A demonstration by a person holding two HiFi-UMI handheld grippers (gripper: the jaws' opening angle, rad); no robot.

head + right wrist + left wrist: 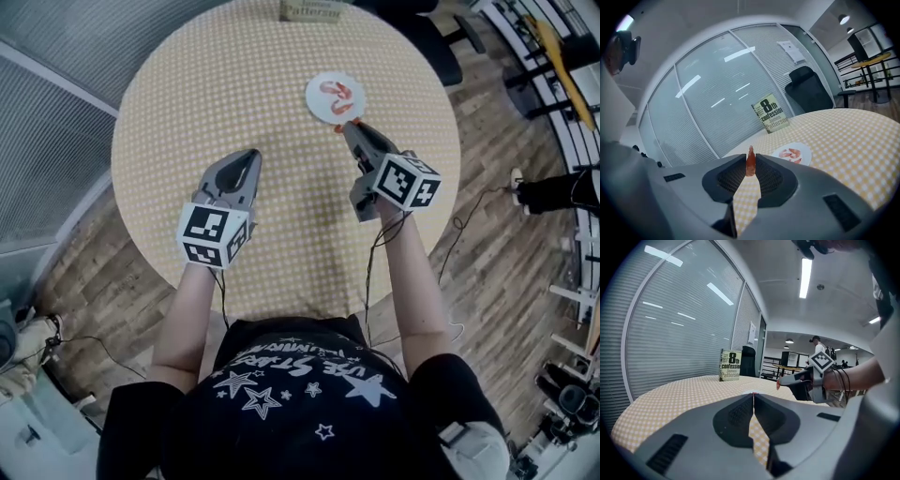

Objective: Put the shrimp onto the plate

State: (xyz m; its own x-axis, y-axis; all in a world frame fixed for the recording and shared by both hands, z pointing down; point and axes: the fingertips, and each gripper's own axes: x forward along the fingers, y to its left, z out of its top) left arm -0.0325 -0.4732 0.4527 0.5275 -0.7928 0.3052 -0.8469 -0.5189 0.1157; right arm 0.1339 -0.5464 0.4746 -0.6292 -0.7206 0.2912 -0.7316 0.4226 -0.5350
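Just short of the white plate (pixel 316 101) on the table's (pixel 234 84) far side, the right gripper (pixel 346 127) is clamped on a red shrimp (pixel 750 163), apparently to add it to the other shrimp (pixel 339 94) lying there, while the left gripper (pixel 247 161) hovers nearer, jaws together and empty.

Bright, even light falls from ceiling strip lights (pixel 805 277), which streak reflections across the glass wall (pixel 731 93). Both gripper views bend strongly, with dark corners.
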